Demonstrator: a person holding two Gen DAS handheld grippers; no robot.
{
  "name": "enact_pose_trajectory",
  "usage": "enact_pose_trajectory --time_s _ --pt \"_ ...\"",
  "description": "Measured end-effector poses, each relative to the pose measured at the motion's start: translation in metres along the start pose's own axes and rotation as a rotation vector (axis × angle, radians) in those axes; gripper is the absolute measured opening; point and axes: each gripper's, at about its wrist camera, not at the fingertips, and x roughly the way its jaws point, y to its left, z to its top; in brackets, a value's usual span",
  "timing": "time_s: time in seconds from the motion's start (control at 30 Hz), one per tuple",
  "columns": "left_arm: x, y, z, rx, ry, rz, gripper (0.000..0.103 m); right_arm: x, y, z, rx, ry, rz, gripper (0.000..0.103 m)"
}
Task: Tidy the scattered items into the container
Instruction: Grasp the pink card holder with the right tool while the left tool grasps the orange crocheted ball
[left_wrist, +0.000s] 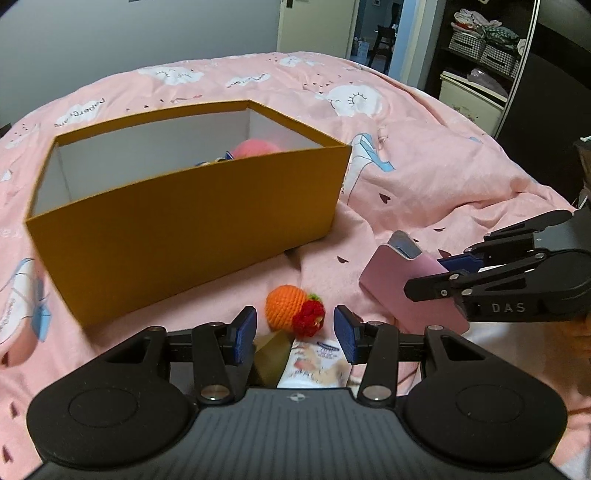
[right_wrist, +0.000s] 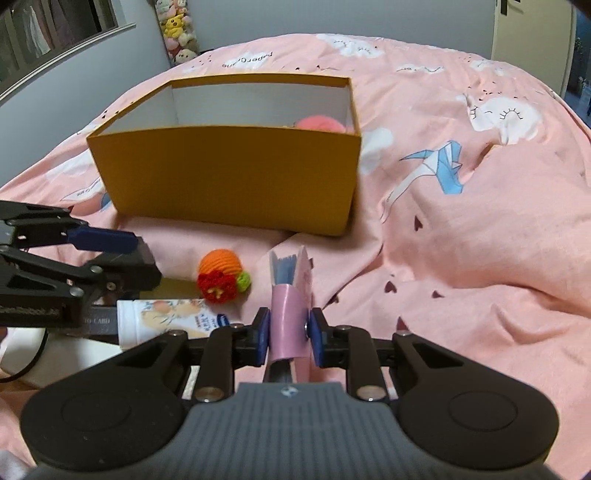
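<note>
An open orange box (left_wrist: 184, 229) (right_wrist: 229, 177) stands on the pink bedcover, with a pink fuzzy ball (left_wrist: 255, 147) (right_wrist: 321, 122) inside. An orange crochet ball with a red flower (left_wrist: 286, 304) (right_wrist: 218, 264) lies in front of it. My left gripper (left_wrist: 295, 328) (right_wrist: 136, 254) hovers open over it, pads apart from the ball. Under that gripper lie a white printed tube (left_wrist: 314, 363) (right_wrist: 162, 317) and an olive card box (left_wrist: 271, 354). My right gripper (right_wrist: 288, 332) (left_wrist: 432, 275) is shut on a pink card case (right_wrist: 288, 306) (left_wrist: 399, 284), held on edge above the cover.
The rumpled pink bedcover (right_wrist: 461, 221) spreads to the right and behind the box. A wardrobe with baskets (left_wrist: 480, 48) and a doorway stand beyond the bed. Plush toys (right_wrist: 177, 29) sit in the far corner. A white object with a cable (right_wrist: 55, 354) lies at the near left.
</note>
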Motion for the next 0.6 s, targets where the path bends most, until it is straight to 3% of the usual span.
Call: enact_pose_trajectory --time_s 0.23,0.6 --pt "0.033 -0.019 0.001 0.097 0.045 0.03 0.055 0.008 -0.004 -0.006 0.01 0.001 -0.001 0.025" --pt "0.073 -0.014 0.01 0.058 0.121 0.062 0.06 0.014 -0.008 -0.011 0.033 0.003 0.008 0.025"
